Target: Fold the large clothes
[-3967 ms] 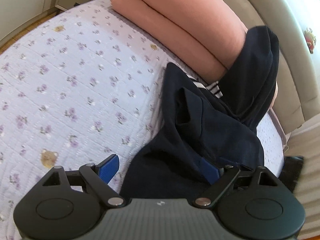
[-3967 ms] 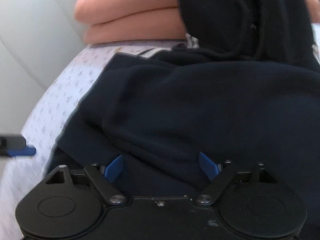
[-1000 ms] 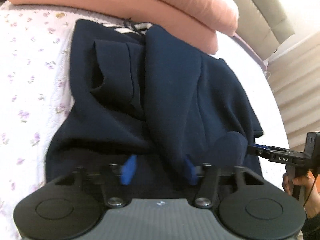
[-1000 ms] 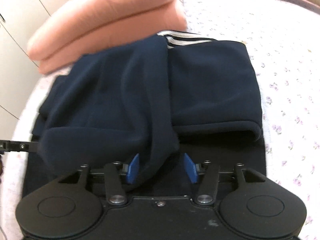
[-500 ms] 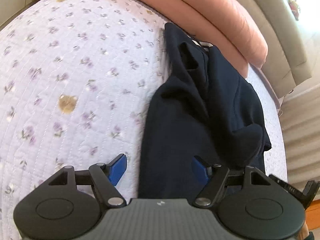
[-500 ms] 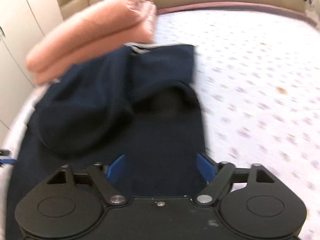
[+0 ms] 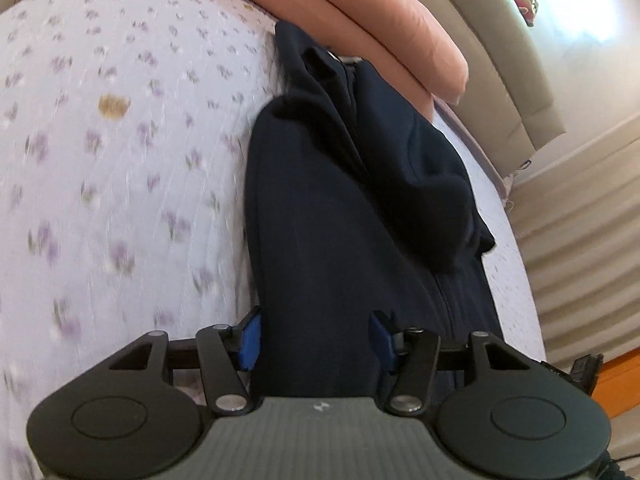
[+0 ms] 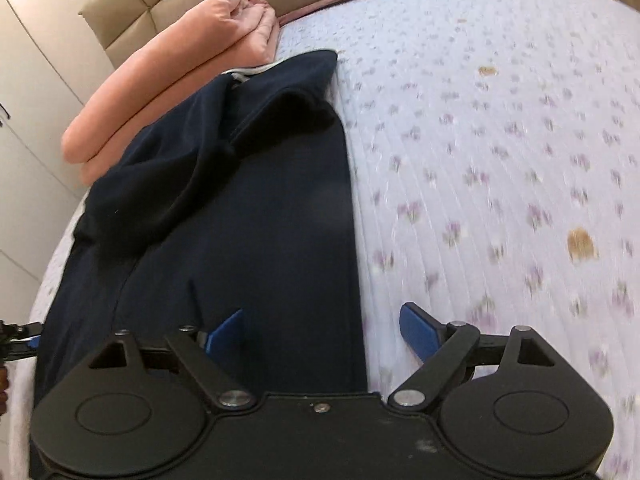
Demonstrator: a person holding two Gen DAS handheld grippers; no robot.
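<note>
A dark navy garment (image 7: 352, 216) lies on the floral bedspread (image 7: 120, 160), folded lengthwise into a long strip with a sleeve bunched on top at its far right. It also shows in the right wrist view (image 8: 248, 216). My left gripper (image 7: 316, 338) is open, its blue fingers either side of the garment's near end, close over the cloth. My right gripper (image 8: 320, 336) is open above the garment's near right edge, one finger over cloth, the other over the bedspread (image 8: 500, 160).
Folded salmon-pink bedding (image 7: 360, 32) lies along the beige headboard (image 7: 500, 40) beyond the garment; it shows in the right wrist view too (image 8: 180, 76). The bed edge and a ribbed wall (image 7: 580, 220) are at right. The other gripper's tip (image 8: 16, 340) shows at far left.
Both grippers were shut on garment folds one second ago, then opened and let go. Both have drawn back to the garment's near end; the left jaws have narrowed around the strip.
</note>
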